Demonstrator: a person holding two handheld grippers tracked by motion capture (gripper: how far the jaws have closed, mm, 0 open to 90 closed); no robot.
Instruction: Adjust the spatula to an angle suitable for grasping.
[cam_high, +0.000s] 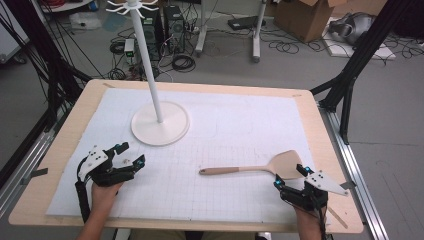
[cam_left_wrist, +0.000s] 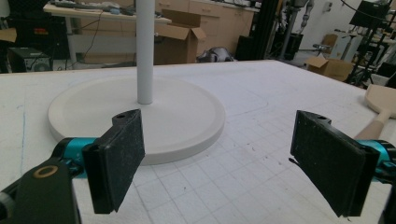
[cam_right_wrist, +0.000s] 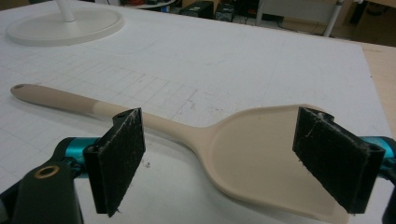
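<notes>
A beige spatula (cam_high: 260, 169) lies flat on the white gridded mat (cam_high: 235, 130) that covers the wooden tabletop (cam_high: 320, 125). In the high view it sits toward the near right part of the mat, its broad blade pointing right and its handle running left toward the middle. The right claw (cam_high: 291, 181) is just at the blade's near edge, held in a hand (cam_high: 307, 217) that comes in from the bottom. In the right gripper view the blade (cam_right_wrist: 254, 154) lies on the mat beyond and between the two black pads (cam_right_wrist: 122, 154), which stand wide apart and press on nothing; the handle (cam_right_wrist: 60, 100) stretches away to the left. Whether a pad grazes the blade's edge cannot be told.

Well apart on the near left, the left claw (cam_high: 131, 154) is also spread open and empty, pointing toward the round white base (cam_high: 160, 125) of a hook stand whose pole (cam_high: 147, 55) rises upright. In the left gripper view that base (cam_left_wrist: 177, 116) lies just beyond the open pads (cam_left_wrist: 119, 158), not touched by them
</notes>
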